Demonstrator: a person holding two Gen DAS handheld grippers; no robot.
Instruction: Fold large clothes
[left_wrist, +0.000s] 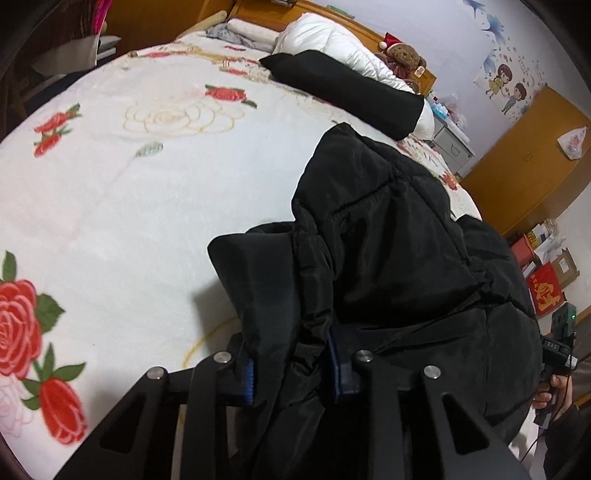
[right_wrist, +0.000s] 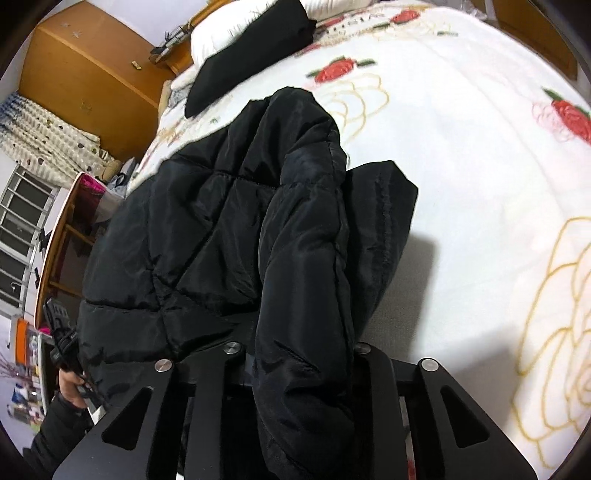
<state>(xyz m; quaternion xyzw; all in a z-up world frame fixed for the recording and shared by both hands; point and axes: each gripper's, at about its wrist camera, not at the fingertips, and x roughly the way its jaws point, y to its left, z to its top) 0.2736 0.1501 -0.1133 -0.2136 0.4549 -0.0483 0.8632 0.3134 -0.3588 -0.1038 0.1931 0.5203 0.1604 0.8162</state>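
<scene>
A black puffer jacket (left_wrist: 388, 236) hangs bunched between both grippers above a white bedspread with red roses (left_wrist: 122, 206). My left gripper (left_wrist: 293, 373) is shut on a fold of the jacket, whose fabric fills the gap between its blue pads (left_wrist: 250, 384). In the right wrist view the same jacket (right_wrist: 221, 240) drapes forward over my right gripper (right_wrist: 301, 363), which is shut on a thick roll of it. Its pads are hidden under the cloth. Each view shows the other hand-held gripper (left_wrist: 559, 350) at its edge, gripped by a hand (right_wrist: 70, 384).
A second black garment (left_wrist: 351, 92) lies folded near the white pillows (left_wrist: 332, 40) at the headboard. A teddy bear (left_wrist: 404, 57) sits beside them. An orange wardrobe (left_wrist: 524, 166), boxes (left_wrist: 546, 273) and a round wooden table (right_wrist: 55, 251) stand around the bed.
</scene>
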